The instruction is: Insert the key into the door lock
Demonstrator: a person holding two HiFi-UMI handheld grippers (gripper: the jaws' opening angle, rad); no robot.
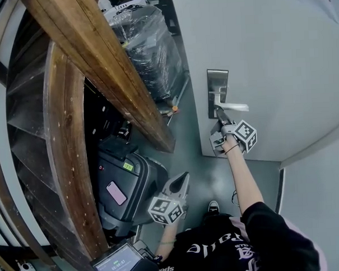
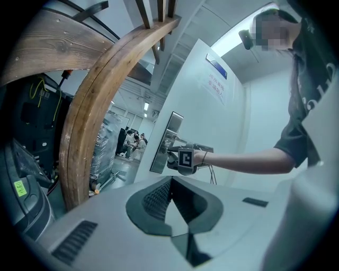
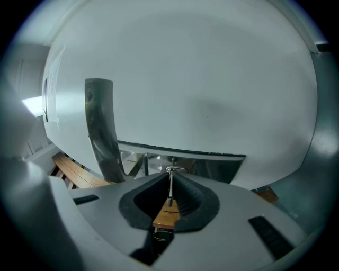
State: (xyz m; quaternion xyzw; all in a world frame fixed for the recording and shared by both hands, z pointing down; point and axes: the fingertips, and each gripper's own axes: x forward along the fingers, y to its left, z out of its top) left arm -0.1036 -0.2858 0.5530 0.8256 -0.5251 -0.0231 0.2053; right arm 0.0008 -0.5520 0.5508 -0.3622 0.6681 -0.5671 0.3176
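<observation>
**Key at the lock plate**

Left gripper (image 1: 182, 179) closed, empty, parked low. Right gripper (image 1: 219, 114) clamped on the key (image 3: 170, 185), tip at the lock plate (image 1: 217, 85) just under the handle (image 1: 234, 107); seating not clear. Hold blade square to the door (image 1: 278, 54), feed straight, turn only once fully seated.

The smooth grey floor (image 1: 186, 142) is running down the middle of the frame. A bulky load wrapped in clear plastic film (image 1: 146, 46) is standing on it at upper centre. A dark grey plastic machine housing (image 1: 127, 184) is sitting at lower left, and a black-and-white shoe (image 1: 213, 206) is resting at lower centre.
</observation>
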